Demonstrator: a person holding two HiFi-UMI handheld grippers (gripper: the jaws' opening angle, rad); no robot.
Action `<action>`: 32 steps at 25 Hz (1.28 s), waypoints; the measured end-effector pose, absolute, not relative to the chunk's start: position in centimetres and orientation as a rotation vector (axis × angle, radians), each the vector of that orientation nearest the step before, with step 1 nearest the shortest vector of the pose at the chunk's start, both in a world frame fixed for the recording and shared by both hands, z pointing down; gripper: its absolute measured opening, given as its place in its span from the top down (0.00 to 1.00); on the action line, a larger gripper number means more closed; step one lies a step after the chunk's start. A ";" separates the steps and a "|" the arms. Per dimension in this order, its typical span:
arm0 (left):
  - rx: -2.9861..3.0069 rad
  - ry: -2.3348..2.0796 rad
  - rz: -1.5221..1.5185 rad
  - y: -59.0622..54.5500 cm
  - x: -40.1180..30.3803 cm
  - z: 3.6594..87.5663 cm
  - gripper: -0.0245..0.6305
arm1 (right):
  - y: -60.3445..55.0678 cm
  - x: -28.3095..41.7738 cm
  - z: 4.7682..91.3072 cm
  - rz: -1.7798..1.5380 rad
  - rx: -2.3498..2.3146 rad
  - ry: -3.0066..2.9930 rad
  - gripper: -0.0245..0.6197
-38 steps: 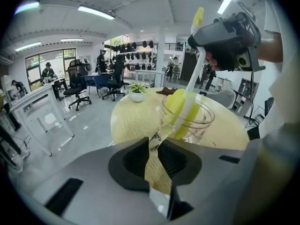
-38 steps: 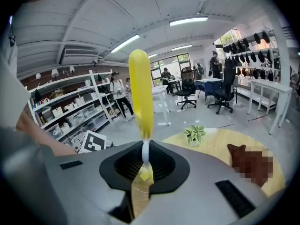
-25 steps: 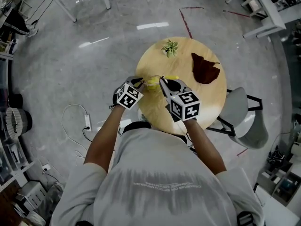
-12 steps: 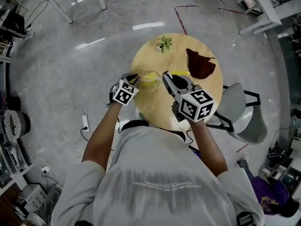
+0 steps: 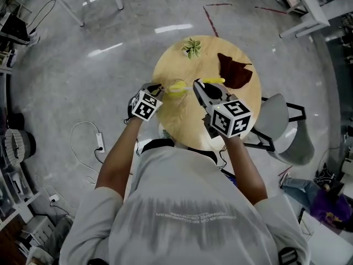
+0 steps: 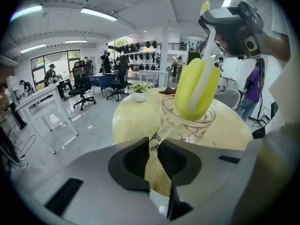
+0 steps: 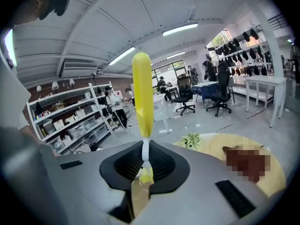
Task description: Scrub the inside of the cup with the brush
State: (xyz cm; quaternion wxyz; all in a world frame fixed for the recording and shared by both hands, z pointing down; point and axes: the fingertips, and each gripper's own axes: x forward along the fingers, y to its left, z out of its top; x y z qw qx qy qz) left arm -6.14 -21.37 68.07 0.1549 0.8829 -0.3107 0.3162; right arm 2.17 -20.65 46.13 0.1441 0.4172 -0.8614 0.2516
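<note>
Pinching cup handle, L fingers steady it; R fingers clamp brush stem, tilted sponge head just inside cup mouth, ahead of L fingers.

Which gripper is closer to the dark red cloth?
Right. The right gripper is near the cloth; the left gripper is farther off, beyond the cup.
</note>
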 end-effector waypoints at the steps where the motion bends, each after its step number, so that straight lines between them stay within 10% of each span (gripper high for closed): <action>1: 2.530 -0.889 0.906 -21.4 -6.1 68.1 0.86 | -20.6 2.2 46.4 0.738 1.199 -2.478 0.88; 32: 2.513 -0.879 0.894 -21.3 -6.0 68.2 0.87 | -17.4 -1.4 50.4 0.665 0.900 -2.401 0.86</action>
